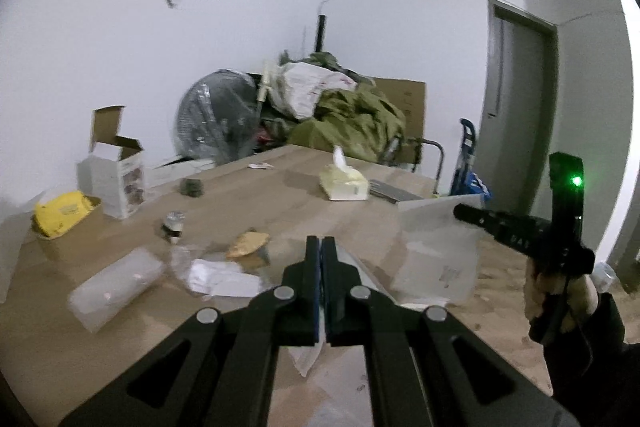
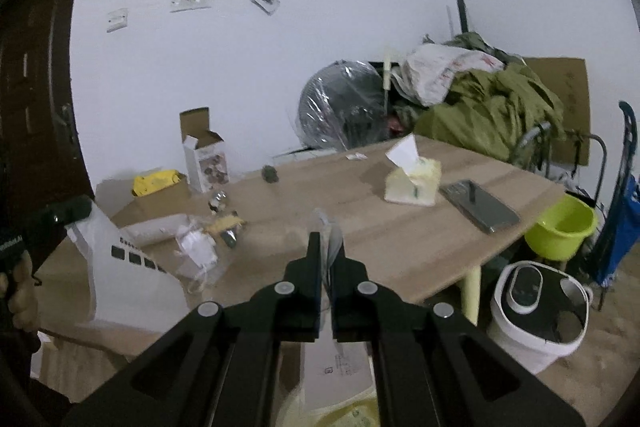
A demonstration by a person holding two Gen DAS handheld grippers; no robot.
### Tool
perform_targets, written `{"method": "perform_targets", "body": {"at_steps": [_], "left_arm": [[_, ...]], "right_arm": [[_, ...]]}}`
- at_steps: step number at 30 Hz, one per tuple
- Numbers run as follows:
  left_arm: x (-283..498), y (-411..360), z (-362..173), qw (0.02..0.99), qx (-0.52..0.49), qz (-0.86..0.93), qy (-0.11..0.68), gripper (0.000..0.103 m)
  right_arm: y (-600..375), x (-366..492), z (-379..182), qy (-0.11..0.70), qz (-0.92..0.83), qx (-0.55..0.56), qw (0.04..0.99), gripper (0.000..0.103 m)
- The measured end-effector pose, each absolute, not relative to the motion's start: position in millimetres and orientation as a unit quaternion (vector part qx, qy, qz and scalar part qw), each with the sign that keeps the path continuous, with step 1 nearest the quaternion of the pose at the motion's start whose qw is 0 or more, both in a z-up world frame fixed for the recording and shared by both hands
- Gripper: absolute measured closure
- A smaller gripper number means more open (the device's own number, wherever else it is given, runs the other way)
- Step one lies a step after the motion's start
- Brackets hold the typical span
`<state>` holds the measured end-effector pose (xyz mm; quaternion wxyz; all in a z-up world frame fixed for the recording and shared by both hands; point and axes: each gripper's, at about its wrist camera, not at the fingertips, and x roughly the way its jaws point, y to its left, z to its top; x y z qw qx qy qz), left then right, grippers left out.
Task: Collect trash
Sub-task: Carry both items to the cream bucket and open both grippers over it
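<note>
Your left gripper (image 1: 321, 247) has its jaws pressed together on the edge of a clear plastic bag (image 1: 436, 251), and your right gripper (image 2: 326, 247) is likewise clamped on a thin clear film of that same bag (image 2: 328, 231), so the bag hangs between your two hands over the near edge of the wooden table (image 1: 280, 195). The trash sits just left of the bag on the tabletop — a crumpled white wrapper (image 1: 218, 277), a yellowish-brown scrap (image 1: 248, 245) behind it, and a small clear bottle (image 1: 173, 227) lying near them. A clear plastic box (image 1: 116, 287) lies further left, close to the table's edge. Further back you have a tissue box (image 2: 412, 183) with a sheet sticking up, and to its right a dark phone (image 2: 478, 205) lying flat. A small dark object (image 2: 270, 174) sits towards the far left of the table. Beyond the table's left end, an open white carton (image 2: 206, 159) stands upright beside a cardboard box holding a yellow packet (image 2: 156, 183). On the floor to your right, a white lidded bin (image 2: 536, 311) stands next to the table leg, with a lime-green basin (image 2: 560, 227) just behind it. A plastic-wrapped fan (image 2: 340, 107) and a heap of olive cloth (image 2: 492, 111) crowd the far wall.
</note>
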<state>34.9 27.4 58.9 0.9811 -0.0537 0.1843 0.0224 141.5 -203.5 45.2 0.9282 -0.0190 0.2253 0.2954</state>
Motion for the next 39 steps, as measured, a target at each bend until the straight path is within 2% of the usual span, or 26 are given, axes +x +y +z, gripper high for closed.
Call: {"method": "perform_targets", "body": {"at_steps": [7, 20, 22, 24, 27, 39], "left_arm": [[59.6, -5.3, 48.4, 0.976, -0.036, -0.026, 0.212, 0.102], [103.8, -49.9, 19.3, 0.962, -0.020, -0.081, 0.259, 0.102], [111.2, -59.1, 14.6, 0.959, -0.015, -0.092, 0.267, 0.102], [117.1, -66.1, 11.0, 0.956, -0.010, -0.100, 0.274, 0.102], [127.9, -79.4, 3.0, 0.951, 0.000, -0.114, 0.287, 0.102], [173.6, -116.8, -47.0, 0.920, 0.014, -0.152, 0.362, 0.102]], "right_arm": [[-234.2, 130.5, 16.5, 0.256, 0.262, -0.008, 0.930, 0.100], [-264.9, 137.5, -68.9, 0.367, 0.220, -0.010, 0.904, 0.099], [-270.1, 140.2, -80.8, 0.384, 0.212, -0.008, 0.899, 0.092], [-274.9, 141.8, -89.6, 0.393, 0.207, -0.005, 0.896, 0.076], [-283.1, 142.4, -98.3, 0.400, 0.206, 0.005, 0.893, 0.062], [-311.8, 146.4, -99.5, 0.400, 0.171, 0.021, 0.900, 0.061]]}}
